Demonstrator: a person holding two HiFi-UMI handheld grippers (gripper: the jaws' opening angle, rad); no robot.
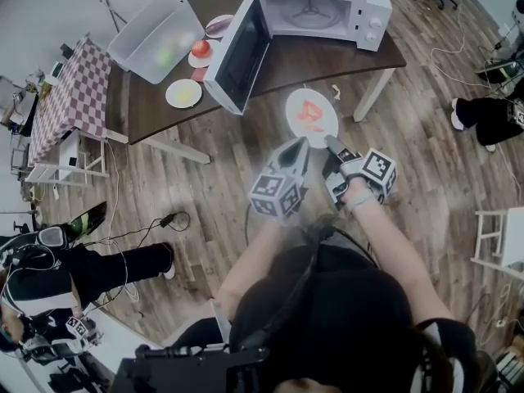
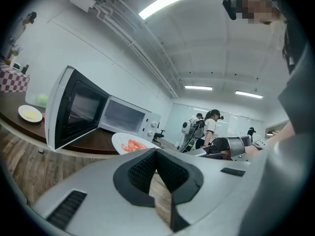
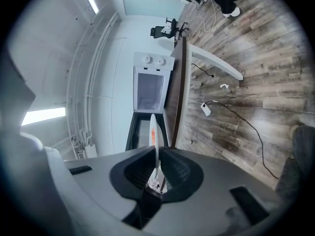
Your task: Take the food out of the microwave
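The white microwave (image 1: 323, 11) stands on the dark table (image 1: 286, 64) with its door (image 1: 237, 51) swung open and its cavity empty. A white plate (image 1: 311, 115) with red-orange food is out in the air in front of the table. My right gripper (image 1: 331, 142) is shut on the plate's near rim. In the right gripper view the plate (image 3: 153, 132) shows edge-on between the pads. My left gripper (image 1: 296, 146) is shut with nothing in it, just left of the plate. In the left gripper view the plate (image 2: 132, 144) and the microwave (image 2: 98, 114) lie ahead of its jaws.
On the table's left end are a clear plastic bin (image 1: 155, 38) and small plates of food (image 1: 184, 93). A checkered side table (image 1: 70, 88) stands at far left. Cables (image 1: 155, 223) trail over the wood floor. Other people stand at the edges, and a white chair (image 1: 499, 244) is at right.
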